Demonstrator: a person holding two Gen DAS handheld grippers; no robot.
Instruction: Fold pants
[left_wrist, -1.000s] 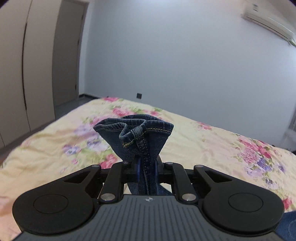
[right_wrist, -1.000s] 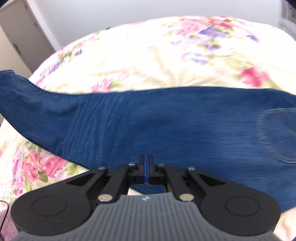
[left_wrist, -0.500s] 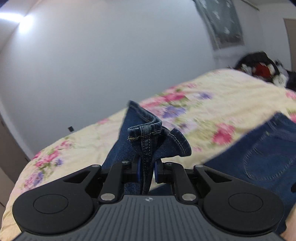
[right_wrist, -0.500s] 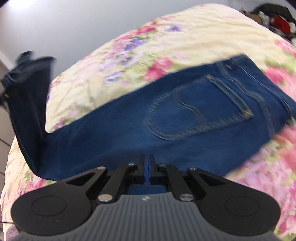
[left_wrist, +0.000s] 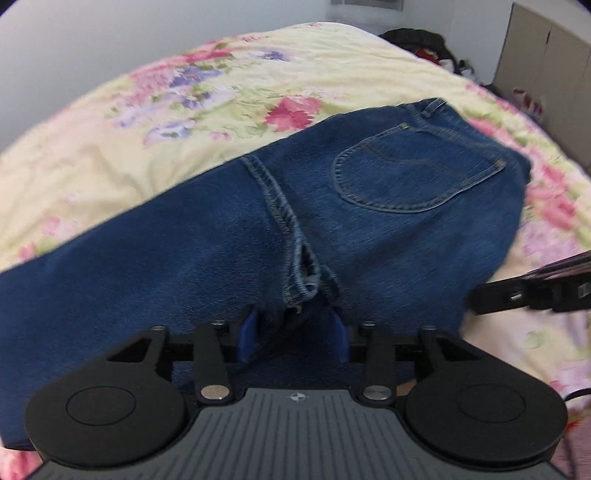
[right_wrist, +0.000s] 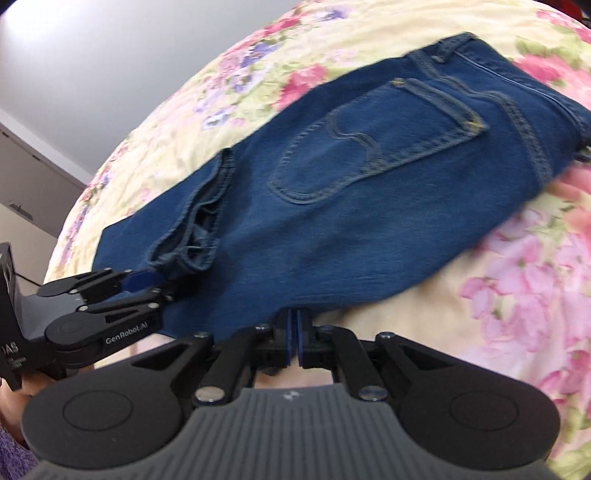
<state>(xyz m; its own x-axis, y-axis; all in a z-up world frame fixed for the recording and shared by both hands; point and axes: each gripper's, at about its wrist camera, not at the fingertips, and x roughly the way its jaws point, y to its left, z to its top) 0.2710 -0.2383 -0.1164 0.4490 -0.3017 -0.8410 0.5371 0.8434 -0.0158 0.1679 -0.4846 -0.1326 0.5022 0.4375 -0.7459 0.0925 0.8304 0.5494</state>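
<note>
- The pants (left_wrist: 369, 229) are blue denim, lying on the flowered bed (left_wrist: 110, 155) straight ahead of both sets of jaws — legs already doubled over the seat, so the leg hems (left_wrist: 295, 273) rest just beside the back pocket (left_wrist: 413, 173).
- Denim of this kind looks fairly heavy and limp yet thick: I judge it will hold a crease and stay where it is laid, not slide, though stacked layers may spring up a little.
- The left gripper (left_wrist: 293, 332) has its jaws opening, with the hem bunch between them but no longer pressed.
- The right gripper (right_wrist: 294, 341) has its jaws clenched on the near edge of the pants, a thin blue sliver showing between the pads.
- Good places to take hold, in my judgement: the thick hem seams, the waistband (right_wrist: 517, 62) at the far end, or the fold line off to the left of the left jaws.
- The near edge of the denim lies close to both jaws; the bed beyond the pants is bare and offers ample room, while a dark clothes pile (left_wrist: 424, 44) sits well apart at the far right.
</note>
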